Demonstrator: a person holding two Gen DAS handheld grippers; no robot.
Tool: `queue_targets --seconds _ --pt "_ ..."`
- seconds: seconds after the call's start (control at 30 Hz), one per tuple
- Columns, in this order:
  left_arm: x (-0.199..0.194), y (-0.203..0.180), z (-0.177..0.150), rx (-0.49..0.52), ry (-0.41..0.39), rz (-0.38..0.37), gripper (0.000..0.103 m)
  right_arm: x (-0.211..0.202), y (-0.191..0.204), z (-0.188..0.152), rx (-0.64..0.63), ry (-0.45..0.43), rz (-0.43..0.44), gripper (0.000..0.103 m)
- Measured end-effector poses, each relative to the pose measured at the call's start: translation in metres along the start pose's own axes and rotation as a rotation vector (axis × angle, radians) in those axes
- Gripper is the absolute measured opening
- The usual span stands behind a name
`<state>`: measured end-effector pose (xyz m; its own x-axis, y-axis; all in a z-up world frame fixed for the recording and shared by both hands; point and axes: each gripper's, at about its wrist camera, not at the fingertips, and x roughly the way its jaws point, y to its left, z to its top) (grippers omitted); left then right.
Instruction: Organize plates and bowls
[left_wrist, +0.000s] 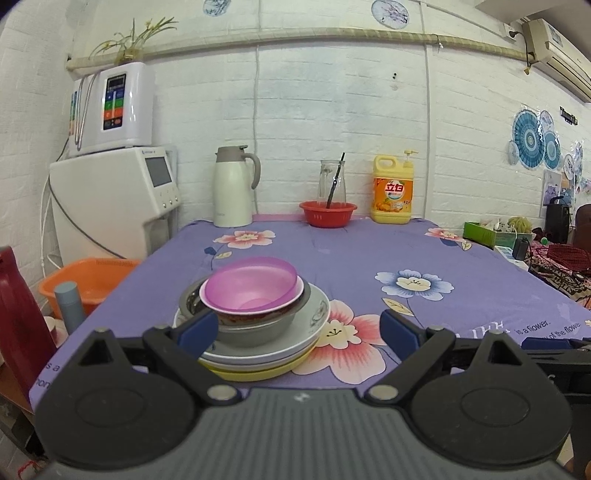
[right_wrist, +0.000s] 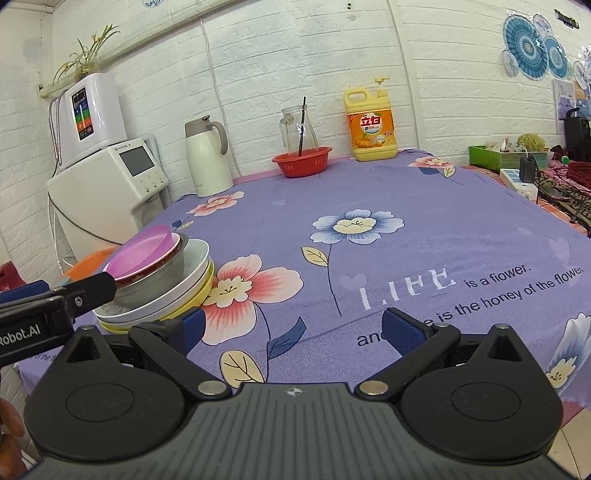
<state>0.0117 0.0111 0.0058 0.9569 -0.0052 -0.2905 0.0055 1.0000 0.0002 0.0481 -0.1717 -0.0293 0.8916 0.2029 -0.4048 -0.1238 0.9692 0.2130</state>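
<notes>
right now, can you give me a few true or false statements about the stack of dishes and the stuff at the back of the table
1. The pink bowl sits on top of the stack. True.
2. The stack rests on a bare wooden table. False: it rests on a purple flowered tablecloth.
3. The left gripper is open, its fingers holding nothing. True.
4. The yellow soap bottle lies on its side. False: it stands upright by the wall.
5. The red basket is stacked on the plates. False: it stands apart at the back, in front of a glass jug.
6. The right gripper is open over the cloth. True.
</notes>
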Motion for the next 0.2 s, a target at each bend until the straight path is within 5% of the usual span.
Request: queue_targets --seconds 0.2 --pt "-0.0015 -0.0003 0.0003 -0.001 -0.004 -0.035 0.092 0.0003 -0.0001 0.0002 -0.005 -0.001 -0.001 0.103"
